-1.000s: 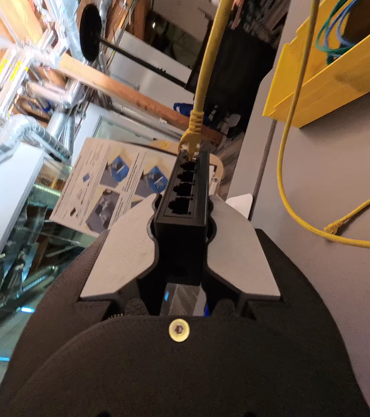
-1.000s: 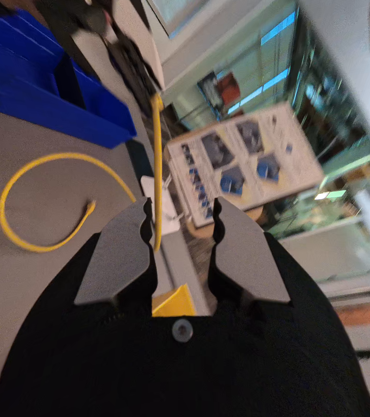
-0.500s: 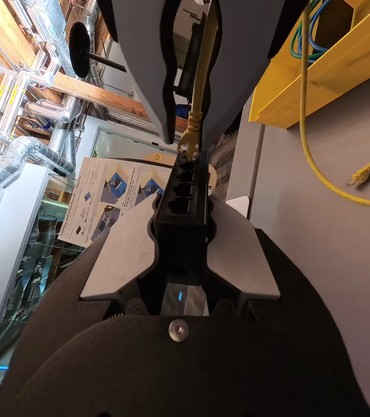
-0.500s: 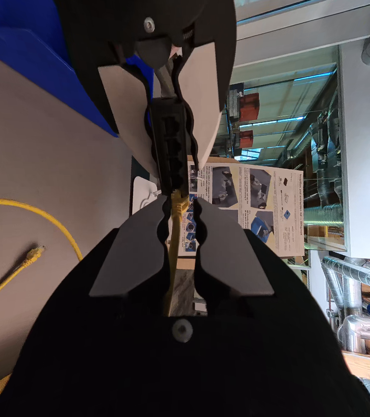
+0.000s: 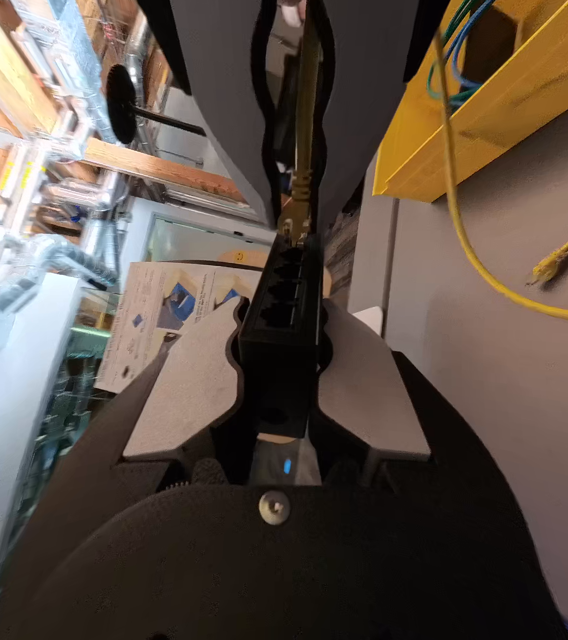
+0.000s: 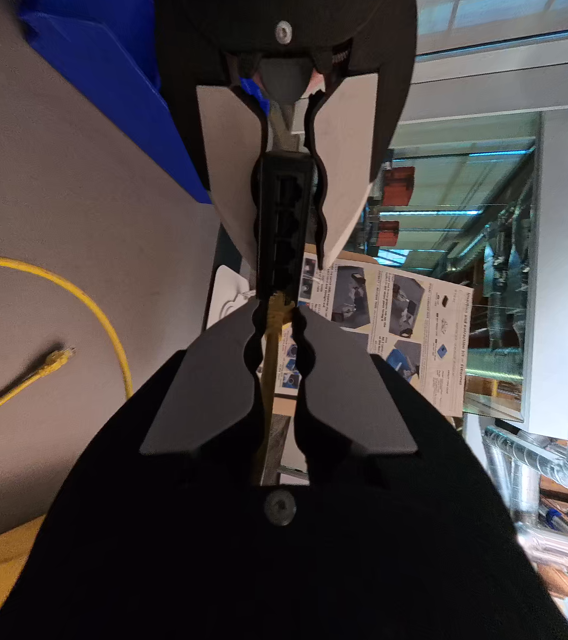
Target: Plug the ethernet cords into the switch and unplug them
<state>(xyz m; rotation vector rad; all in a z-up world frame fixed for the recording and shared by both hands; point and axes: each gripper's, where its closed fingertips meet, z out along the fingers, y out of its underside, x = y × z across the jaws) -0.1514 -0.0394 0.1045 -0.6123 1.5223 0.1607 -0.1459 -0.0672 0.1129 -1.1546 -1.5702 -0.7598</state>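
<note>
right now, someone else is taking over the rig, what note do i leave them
Left hand-held gripper: shut on the black switch, held up off the table.
Right hand-held gripper: closed around the yellow cord just behind its plug, which sits in the switch's end port.
The cord's other plug lies loose on the grey table.
Done: one cord plugged in. The other four ports look empty.
Left: probably pull this plug straight out; more cords wait in the yellow bin.

Bright indoor light; bg motion-blurred, fisheye warp at edges.
</note>
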